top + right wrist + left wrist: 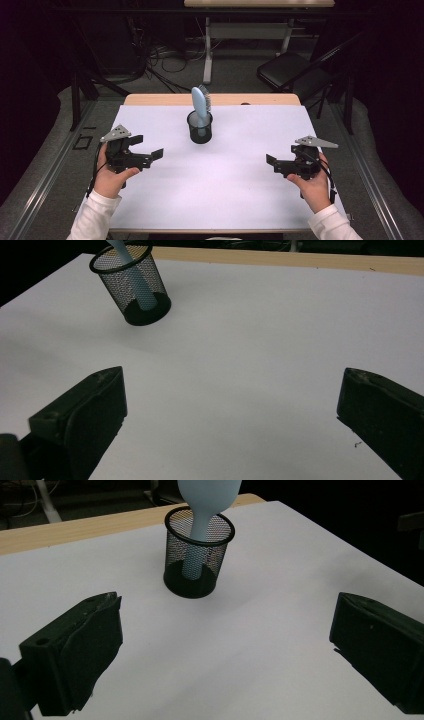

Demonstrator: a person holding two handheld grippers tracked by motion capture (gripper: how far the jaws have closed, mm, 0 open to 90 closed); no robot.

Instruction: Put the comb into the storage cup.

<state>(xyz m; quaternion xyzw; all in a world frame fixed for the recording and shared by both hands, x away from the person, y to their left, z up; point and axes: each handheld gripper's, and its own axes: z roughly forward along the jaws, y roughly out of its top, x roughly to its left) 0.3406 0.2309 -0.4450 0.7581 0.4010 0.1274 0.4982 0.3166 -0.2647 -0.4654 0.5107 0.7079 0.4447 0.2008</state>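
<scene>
Hairbrush (200, 103), smooth blue plastic, upright in round mesh cup (200, 128); both grippers' fingers apart.

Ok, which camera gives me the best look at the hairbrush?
The high view: the hairbrush shows whole, head up in the mesh cup. The left gripper view crops its head; the right gripper view shows little beyond the handle.

White sleeves (95, 212), black claws, grey plates (116, 133)

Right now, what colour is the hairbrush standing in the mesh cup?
Light blue hairbrush, clearest in the high view.
</scene>
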